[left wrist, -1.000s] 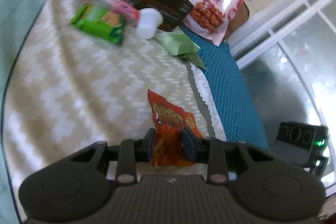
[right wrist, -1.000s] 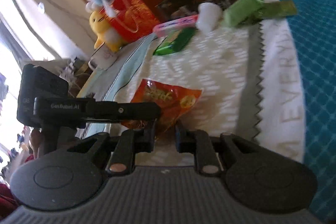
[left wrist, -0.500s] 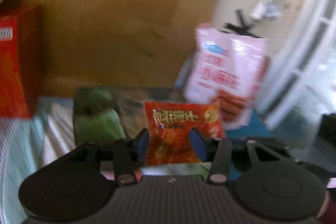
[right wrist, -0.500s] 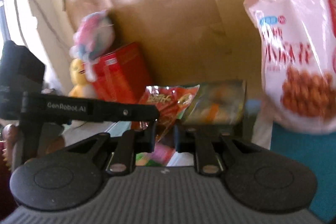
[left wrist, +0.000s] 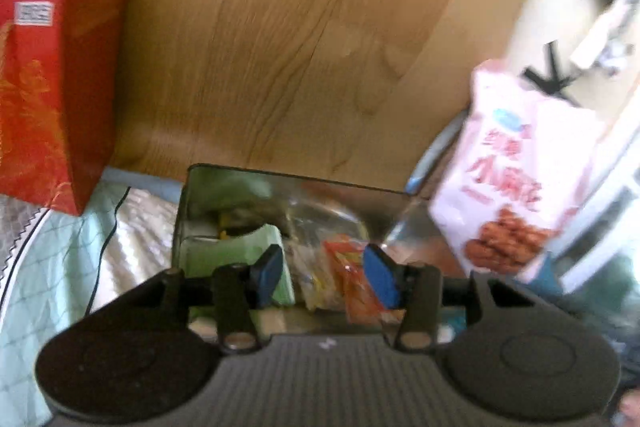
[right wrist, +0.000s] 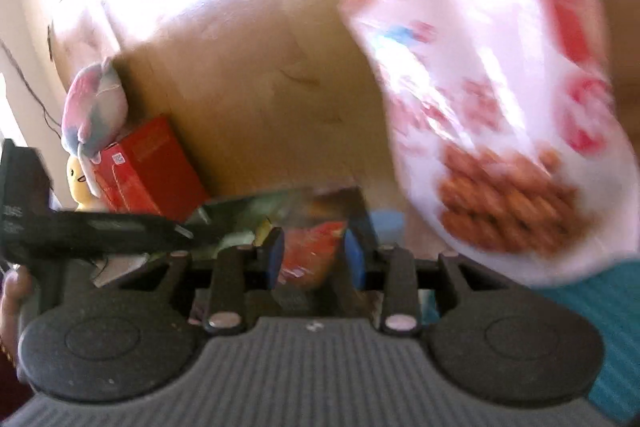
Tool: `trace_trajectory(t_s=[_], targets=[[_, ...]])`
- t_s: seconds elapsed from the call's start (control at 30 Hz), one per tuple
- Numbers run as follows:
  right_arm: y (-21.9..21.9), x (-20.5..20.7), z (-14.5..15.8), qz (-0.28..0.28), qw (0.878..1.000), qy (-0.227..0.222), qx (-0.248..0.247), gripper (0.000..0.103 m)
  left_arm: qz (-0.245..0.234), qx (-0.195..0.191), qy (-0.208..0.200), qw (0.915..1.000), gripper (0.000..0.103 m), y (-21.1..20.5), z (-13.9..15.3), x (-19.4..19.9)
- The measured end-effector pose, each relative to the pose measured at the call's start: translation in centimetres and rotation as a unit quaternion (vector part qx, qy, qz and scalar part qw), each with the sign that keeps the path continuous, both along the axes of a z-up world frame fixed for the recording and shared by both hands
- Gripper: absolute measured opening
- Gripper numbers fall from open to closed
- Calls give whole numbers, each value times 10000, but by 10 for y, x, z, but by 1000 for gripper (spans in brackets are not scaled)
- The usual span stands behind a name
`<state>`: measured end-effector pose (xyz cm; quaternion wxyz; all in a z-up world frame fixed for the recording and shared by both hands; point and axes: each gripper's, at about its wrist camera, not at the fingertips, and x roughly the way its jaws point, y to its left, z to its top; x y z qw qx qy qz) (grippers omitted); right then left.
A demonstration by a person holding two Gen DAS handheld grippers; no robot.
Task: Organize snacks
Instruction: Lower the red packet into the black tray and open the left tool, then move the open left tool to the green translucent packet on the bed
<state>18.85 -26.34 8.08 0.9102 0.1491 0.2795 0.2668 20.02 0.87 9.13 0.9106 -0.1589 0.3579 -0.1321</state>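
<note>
A small orange-red snack packet [left wrist: 352, 279] sits in the open metal tin [left wrist: 288, 173], beside a green packet [left wrist: 236, 251] and clear-wrapped snacks [left wrist: 308, 267]. My left gripper [left wrist: 324, 277] hangs just over the tin with its jaws opening. The packet lies between its blue pads, close to the right one, and neither pad presses on it. In the right wrist view the same packet [right wrist: 312, 251] shows between the pads of my right gripper [right wrist: 315, 255]. Those jaws are opening too and look clear of it. The picture is blurred.
A large pink-and-white bag of fried twists [left wrist: 508, 179] leans right of the tin, close to my right gripper. A red box [left wrist: 48, 87] stands to the left, with plush toys [right wrist: 96, 107] on it. A wooden headboard [left wrist: 300, 27] rises behind. A teal mat [right wrist: 600, 307] lies lower right.
Both grippers rose from the patterned blanket and carried the orange-red packet to the tin by the headboard. Both pairs of jaws have since spread, and the packet has dropped lower into the tin.
</note>
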Motion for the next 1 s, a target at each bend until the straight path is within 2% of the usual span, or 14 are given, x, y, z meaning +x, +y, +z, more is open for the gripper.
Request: trace_trajectory(t_s=[0.1,0.13,0.2,0.3,0.4,0.53,0.6,0.63,0.7,0.77,0.8,0.83,0.9,1.0], targets=[[-27,-10,-33,-57,9979,640,50,36,-198,-262,-31,9995,50,-1,2,-26],[-31,-12,-43,-47,9963,853,45,35,-233,-226,-131,9994,54,-3,3,-38],[-33,-16,-64,151,9920,1254,29,35,-414,-227,1,9989,54,-8,-2,-58],[-30,-42,-69,487,9910,1221,251,35,-583,-409,170,9973,54,-5,-10,-87],[-14,-82,-71,1148,9856,1202,323,35,-571,-463,130,9972,54,5,-20,-120],[30,-142,-68,1800,9799,850,-92,35,-394,-572,355,9970,54,25,-40,-153],[52,-167,-59,1967,9773,475,-619,33,-278,-719,529,9956,54,38,-47,-164],[58,-174,-54,2138,9731,422,-743,31,-194,-782,572,9951,54,45,-50,-171],[49,-172,-41,1981,9780,170,-635,32,-81,-871,533,9947,54,59,-50,-185],[32,-159,-29,1417,9874,-87,-697,32,-23,-935,448,9946,54,71,-48,-202],[25,-148,-29,1149,9911,-71,-667,34,-27,-953,415,9946,54,74,-47,-207],[15,-135,-32,908,9945,98,-505,34,-30,-972,376,9945,54,77,-46,-214],[-7,-101,-45,350,9962,757,264,34,1,-986,360,9945,54,78,-46,-220],[-24,-58,-70,10,9775,1690,1263,34,79,-1076,450,9931,55,80,-49,-223]])
